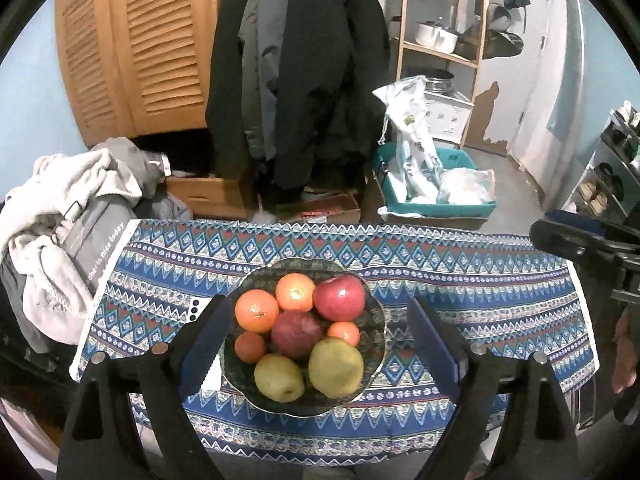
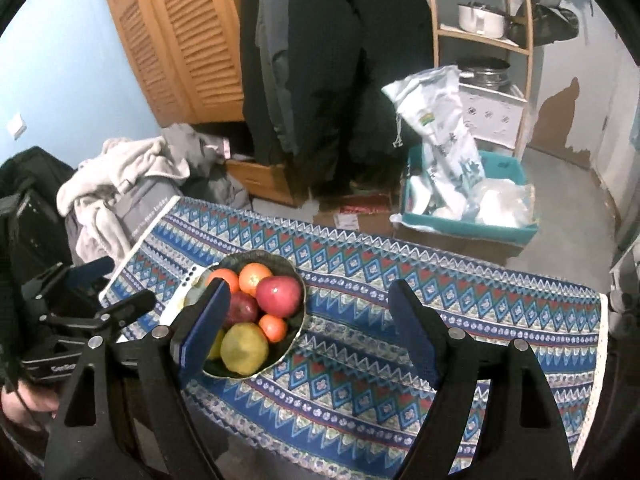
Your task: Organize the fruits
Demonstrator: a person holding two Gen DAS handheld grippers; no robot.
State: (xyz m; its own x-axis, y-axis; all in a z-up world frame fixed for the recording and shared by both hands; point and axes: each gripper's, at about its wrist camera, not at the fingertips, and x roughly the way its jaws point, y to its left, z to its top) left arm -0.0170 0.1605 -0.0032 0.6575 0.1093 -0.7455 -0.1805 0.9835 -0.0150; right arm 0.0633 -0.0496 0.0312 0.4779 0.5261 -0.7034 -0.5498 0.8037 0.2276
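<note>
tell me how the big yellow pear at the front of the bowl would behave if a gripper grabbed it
The pear looks rounded and smooth, so it may slip between flat pads. It rests against other fruit in the bowl, so lifting it could shift its neighbours. Its skin probably bruises under a hard squeeze.

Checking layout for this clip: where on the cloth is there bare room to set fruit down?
Free: the tablecloth right of the bowl, out to its white edge, and the strip behind the bowl. Crowded: the bowl itself, full of fruit, and its left side, where a phone lies.
</note>
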